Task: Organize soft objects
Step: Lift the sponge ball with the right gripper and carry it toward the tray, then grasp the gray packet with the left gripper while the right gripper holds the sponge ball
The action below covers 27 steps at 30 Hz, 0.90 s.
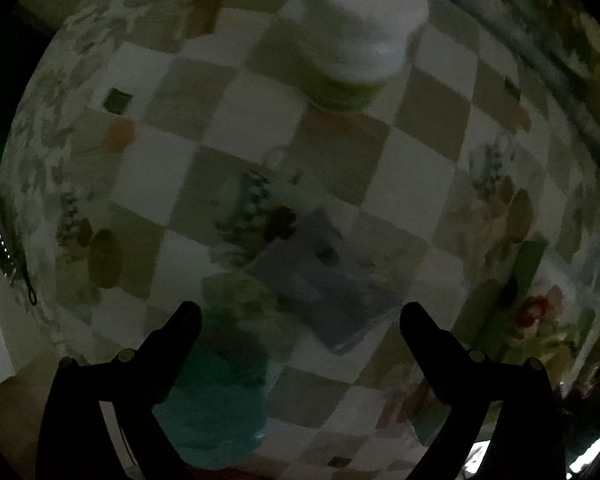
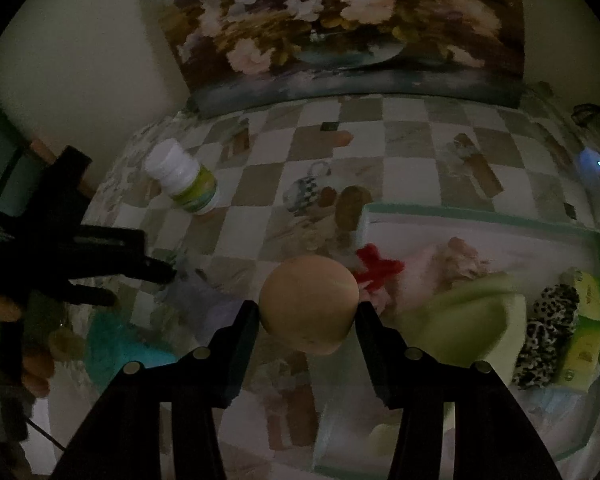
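Room: dim; a large flower painting (image 2: 340, 24) leans against a pale wall across the top of the right wrist view.
Desk: covered by a checked, printed cloth (image 1: 236, 96) that fills both views; I can't see the top underneath.
Tray: a shallow clear tray with a pale green rim (image 2: 480, 218) takes the right half of the right wrist view, already holding a red soft piece (image 2: 376, 266), a green sponge-like block (image 2: 460, 312) and a leopard-print roll (image 2: 544, 332).
Key relation: the tan foam ball (image 2: 310, 304) sits between the right gripper (image 2: 306, 312) jaws, at centre frame, and the tray lies just to its right and beyond. It is round, so it has no long axis to mind.
Right jaws: about half spread, both pads pressed on the ball.
Left gripper: (image 1: 300, 316) jaws wide and empty, pointing down over a folded lilac cloth (image 1: 320, 280), with a teal fluffy item (image 1: 216, 392) at lower left of its view.
Nearer hand: the right for the tray, the left for the loose cloths, I'd judge.
Bystander item: a white-capped bottle (image 2: 184, 178) with a green label stands tilted at upper left; it looks hard, so probably not part of the job.
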Motion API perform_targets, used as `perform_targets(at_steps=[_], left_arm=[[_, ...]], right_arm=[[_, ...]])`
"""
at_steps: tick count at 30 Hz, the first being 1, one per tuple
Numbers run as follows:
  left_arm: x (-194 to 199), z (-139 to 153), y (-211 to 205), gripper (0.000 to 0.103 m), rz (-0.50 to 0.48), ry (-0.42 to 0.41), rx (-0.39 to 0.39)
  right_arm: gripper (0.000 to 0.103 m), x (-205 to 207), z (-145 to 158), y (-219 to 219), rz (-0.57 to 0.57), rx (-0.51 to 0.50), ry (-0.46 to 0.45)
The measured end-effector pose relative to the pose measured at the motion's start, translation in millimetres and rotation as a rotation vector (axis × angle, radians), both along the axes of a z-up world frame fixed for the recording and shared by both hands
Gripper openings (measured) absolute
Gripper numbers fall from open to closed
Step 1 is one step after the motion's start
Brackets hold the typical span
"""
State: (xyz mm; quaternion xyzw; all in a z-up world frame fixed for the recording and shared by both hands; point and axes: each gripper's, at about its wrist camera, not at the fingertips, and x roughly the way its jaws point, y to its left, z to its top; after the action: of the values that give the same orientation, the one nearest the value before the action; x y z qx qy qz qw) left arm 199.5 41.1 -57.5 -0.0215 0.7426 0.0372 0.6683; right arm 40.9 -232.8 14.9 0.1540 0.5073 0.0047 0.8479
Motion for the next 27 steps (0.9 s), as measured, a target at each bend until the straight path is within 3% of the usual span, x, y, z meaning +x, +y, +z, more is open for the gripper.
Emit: perform_targets(at_steps=[12,17,20,23,25,27], left_arm=[[7,-41,-25,0.099,0.000,0.081,0.085],[13,-47,-42,0.099,-0.014,0.088,0.074],[18,-47,-42,0.099,-0.009,0.056,-0.002],[17,-45,-53,0.099,-0.055,0.018,0.005],[16,-41,-58,0.095,-0.078,-0.018,0.004],[14,-37,-65,0.079,-0.092,-0.046,0.002]], right_arm=[[0.053,-1,7,-19,-0.044,-0.017,-0.022],[0.053,-2,10,-26,-0.059,-0.008,-0.031],[0.053,-2,9,-30,-0.066,-0.003,-0.033],[0.053,-2,9,-32,-0.064,-0.004,-0.034],[0.053,-2,9,-32,-0.064,-0.005,-0.033],[0.053,-2,8,-32,-0.067,-0.005,-0.033]])
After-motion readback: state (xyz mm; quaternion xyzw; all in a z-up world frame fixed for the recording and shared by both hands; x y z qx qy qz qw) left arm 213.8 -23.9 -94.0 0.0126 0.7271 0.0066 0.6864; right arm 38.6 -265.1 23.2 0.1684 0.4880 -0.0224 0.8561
